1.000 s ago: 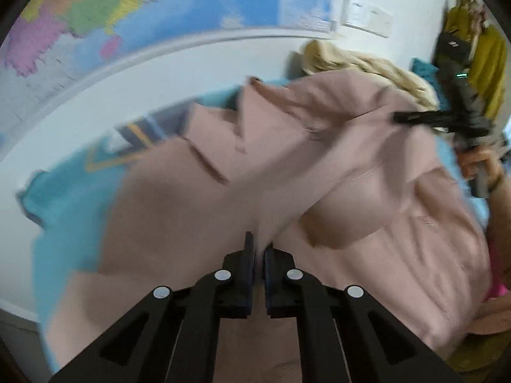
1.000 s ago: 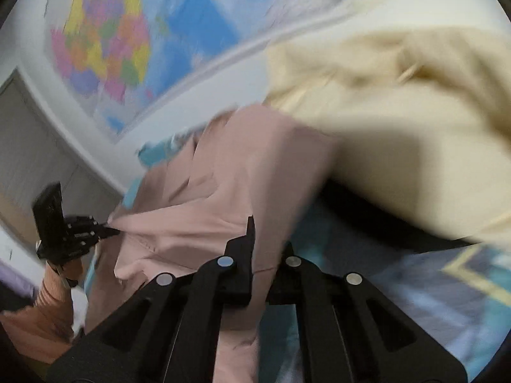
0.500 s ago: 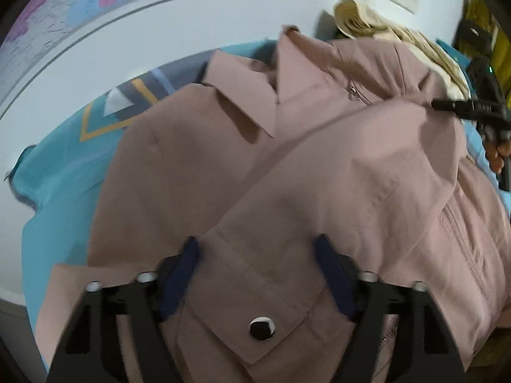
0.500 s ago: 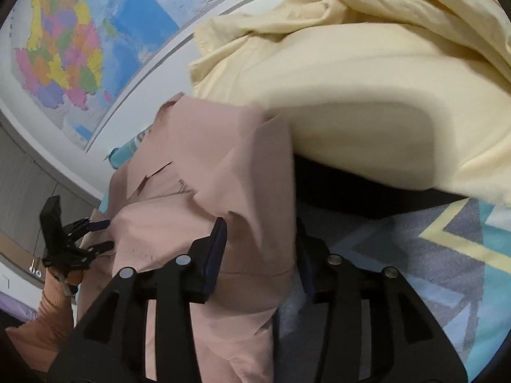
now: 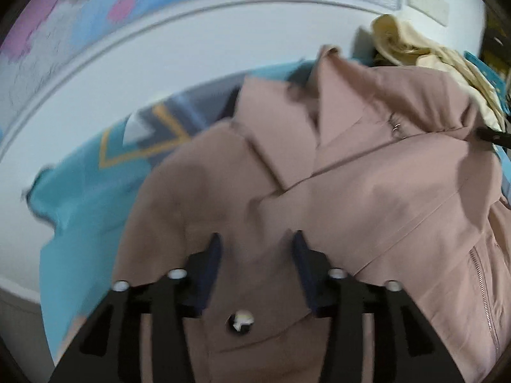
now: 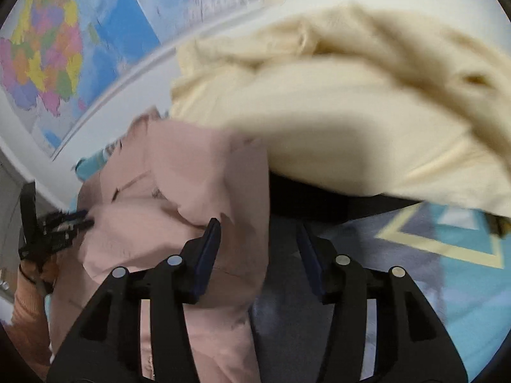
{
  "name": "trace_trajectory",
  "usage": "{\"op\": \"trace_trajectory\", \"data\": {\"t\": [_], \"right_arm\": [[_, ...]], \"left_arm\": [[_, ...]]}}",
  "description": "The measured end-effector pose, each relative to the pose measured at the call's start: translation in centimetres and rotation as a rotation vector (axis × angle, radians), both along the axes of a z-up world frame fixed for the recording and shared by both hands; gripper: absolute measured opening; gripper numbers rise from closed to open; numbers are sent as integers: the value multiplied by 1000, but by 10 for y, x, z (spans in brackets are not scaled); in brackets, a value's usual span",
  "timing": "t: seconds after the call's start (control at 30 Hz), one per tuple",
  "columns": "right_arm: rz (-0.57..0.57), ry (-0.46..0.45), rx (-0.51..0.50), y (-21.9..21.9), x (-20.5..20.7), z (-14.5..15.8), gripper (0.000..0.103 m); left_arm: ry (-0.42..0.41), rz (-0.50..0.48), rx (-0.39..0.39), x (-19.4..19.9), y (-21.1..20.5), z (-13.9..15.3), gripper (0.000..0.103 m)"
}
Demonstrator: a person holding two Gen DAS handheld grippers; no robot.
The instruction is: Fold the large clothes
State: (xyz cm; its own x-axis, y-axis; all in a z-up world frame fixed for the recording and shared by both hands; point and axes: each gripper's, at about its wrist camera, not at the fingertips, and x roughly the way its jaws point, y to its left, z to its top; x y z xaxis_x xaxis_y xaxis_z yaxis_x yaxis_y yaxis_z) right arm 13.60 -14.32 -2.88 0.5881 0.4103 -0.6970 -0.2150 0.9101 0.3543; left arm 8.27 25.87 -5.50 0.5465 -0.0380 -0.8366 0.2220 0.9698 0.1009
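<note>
The wall map (image 6: pixel 48 63) behind my work surface is the biggest thing here, but its print is too blurred to read, and both views cut it off at the frame edge. Below it runs the patterned teal blanket (image 5: pixel 80 191), mostly buried under clothing. The dusty-pink jacket (image 5: pixel 351 191) lies spread over that blanket, collar toward the wall, its lower hem running out of my left view. Beyond it, against the wall, sits a cream-yellow garment pile (image 6: pixel 335 111); something dark underneath it is in shadow and I cannot tell what it is. A white wall plate (image 5: pixel 426 0) shows at the upper right of the left view, blurred, with nothing legible.

My left gripper (image 5: pixel 255 249) hovers over the jacket's pocket flap with its jaws parted about halfway, pink cloth lying between them but not pinched. A snap button (image 5: pixel 241 320) sits on the flap between the tong arms. My right gripper (image 6: pixel 258 236) has its jaws opening, the jacket's edge running loose between them over the blanket. In the left view only its dark tip shows at the frame's right edge.
</note>
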Motion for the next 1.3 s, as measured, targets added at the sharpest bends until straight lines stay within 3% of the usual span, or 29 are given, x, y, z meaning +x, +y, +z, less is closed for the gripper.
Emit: {"op": "trace_trajectory", "data": {"t": [0.07, 0.1, 0.2, 0.33, 0.43, 0.53, 0.7, 0.9, 0.97, 1.0, 1.07, 1.13, 1.2, 1.3], "right_arm": [[2, -82, -32, 3, -19, 20, 49], [20, -109, -31, 7, -26, 27, 49], [187, -174, -73, 53, -47, 43, 49], [374, -144, -109, 116, -44, 29, 42], [471, -24, -138, 155, -29, -8, 38], [470, 23, -145, 164, -21, -28, 37], [449, 22, -97, 148, -26, -18, 43], [456, 26, -61, 143, -42, -11, 49], [461, 27, -54, 144, -46, -10, 52], [467, 27, -51, 145, -48, -10, 52], [474, 19, -48, 144, -53, -6, 52], [483, 15, -35, 144, -56, -4, 52], [483, 1, -25, 143, -60, 0, 52], [484, -20, -8, 141, -64, 9, 52]], "left_arm": [[-48, 26, -20, -16, 15, 10, 53], [-76, 30, -33, -25, 19, 16, 59], [-156, 65, -69, -56, 42, 37, 64], [-213, 168, -75, -97, 78, 54, 64], [-238, 279, -73, -130, 113, 60, 66], [-227, 368, -88, -164, 145, 57, 67], [-176, 428, -122, -203, 177, 39, 72], [-80, 499, -160, -221, 193, -6, 75], [-77, 496, -142, -221, 191, -12, 66], [-90, 497, -96, -221, 188, -12, 55], [-92, 522, -64, -217, 192, -10, 3], [-120, 564, -66, -215, 202, 2, 3], [-202, 583, -29, -216, 206, 30, 3], [-349, 478, -81, -218, 188, 91, 2]]}}
